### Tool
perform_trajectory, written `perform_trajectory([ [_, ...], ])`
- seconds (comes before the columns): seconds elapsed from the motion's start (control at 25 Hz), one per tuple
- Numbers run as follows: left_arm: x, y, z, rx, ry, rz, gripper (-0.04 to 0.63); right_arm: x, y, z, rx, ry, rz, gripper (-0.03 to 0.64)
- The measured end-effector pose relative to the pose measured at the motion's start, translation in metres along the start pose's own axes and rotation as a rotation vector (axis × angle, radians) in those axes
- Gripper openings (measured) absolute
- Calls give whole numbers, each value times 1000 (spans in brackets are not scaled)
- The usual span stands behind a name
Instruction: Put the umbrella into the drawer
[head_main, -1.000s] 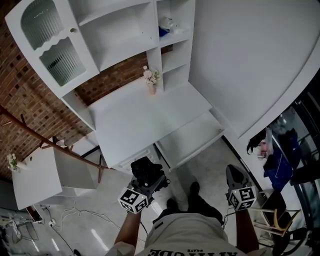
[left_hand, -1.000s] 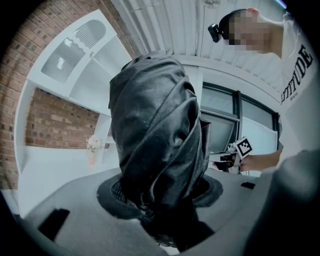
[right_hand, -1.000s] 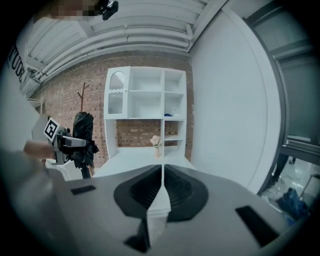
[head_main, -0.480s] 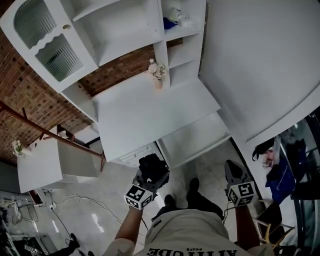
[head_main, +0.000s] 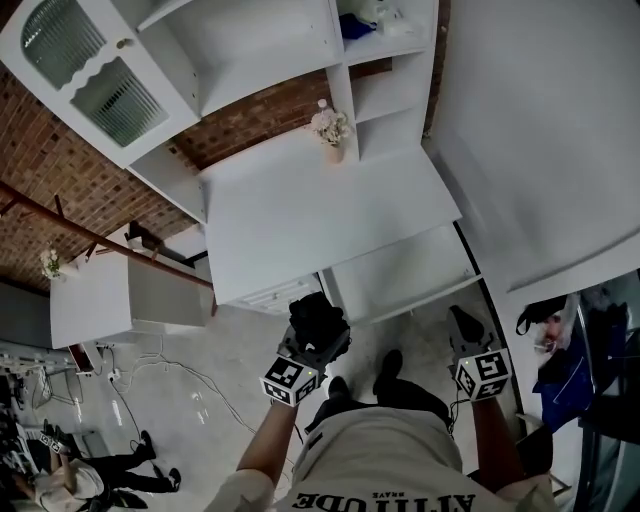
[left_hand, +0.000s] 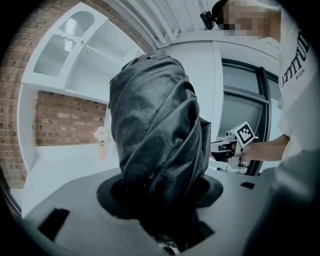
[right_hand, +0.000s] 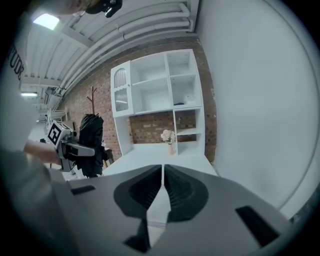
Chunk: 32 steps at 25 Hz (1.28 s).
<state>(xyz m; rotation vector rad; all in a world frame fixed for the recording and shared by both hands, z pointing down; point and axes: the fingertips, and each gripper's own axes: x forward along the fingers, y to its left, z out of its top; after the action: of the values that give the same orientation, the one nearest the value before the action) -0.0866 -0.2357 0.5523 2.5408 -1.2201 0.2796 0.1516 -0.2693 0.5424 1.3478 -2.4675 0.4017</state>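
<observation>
Left gripper (head_main: 303, 357): jaws wide, clamped round the folded black umbrella (left_hand: 157, 130), which stands up out of them near the desk (head_main: 320, 220) front, just left of the open drawer (head_main: 400, 275) and not yet over it. Right gripper (right_hand: 162, 182): jaws pressed together, empty. Best course, likely: carry the bundle across over the drawer, tip it lengthwise and low before letting go, and use the right gripper to steady the drawer front.

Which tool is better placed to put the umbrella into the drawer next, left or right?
Left. The left tool grips the folded black umbrella, facing the white desk. The right tool is shut and empty.
</observation>
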Motion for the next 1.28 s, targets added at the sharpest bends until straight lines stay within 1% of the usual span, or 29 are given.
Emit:
perform_trajectory([
  [0.2,24,1,-12,23,56,33,250,15,-19,-3,3,9,42,34],
  [0.4,49,8,-23,-5,86,54,250,21,-36,-9,23,23,61,34],
  [0.52,71,19,-35,-17,108,74,250,24,-46,-14,41,30,63,34],
  [0.68,101,36,-56,15,177,92,250,27,-56,-23,64,47,61,34],
  [0.88,133,47,-83,30,265,60,250,31,-67,-37,90,66,47,34],
  [1.04,154,51,-105,51,336,13,250,39,-69,-41,105,85,31,34],
  [1.2,171,54,-137,80,430,-35,250,49,-71,-46,114,104,2,34],
  [1.28,179,57,-152,69,468,-52,250,56,-74,-51,122,116,-14,34],
])
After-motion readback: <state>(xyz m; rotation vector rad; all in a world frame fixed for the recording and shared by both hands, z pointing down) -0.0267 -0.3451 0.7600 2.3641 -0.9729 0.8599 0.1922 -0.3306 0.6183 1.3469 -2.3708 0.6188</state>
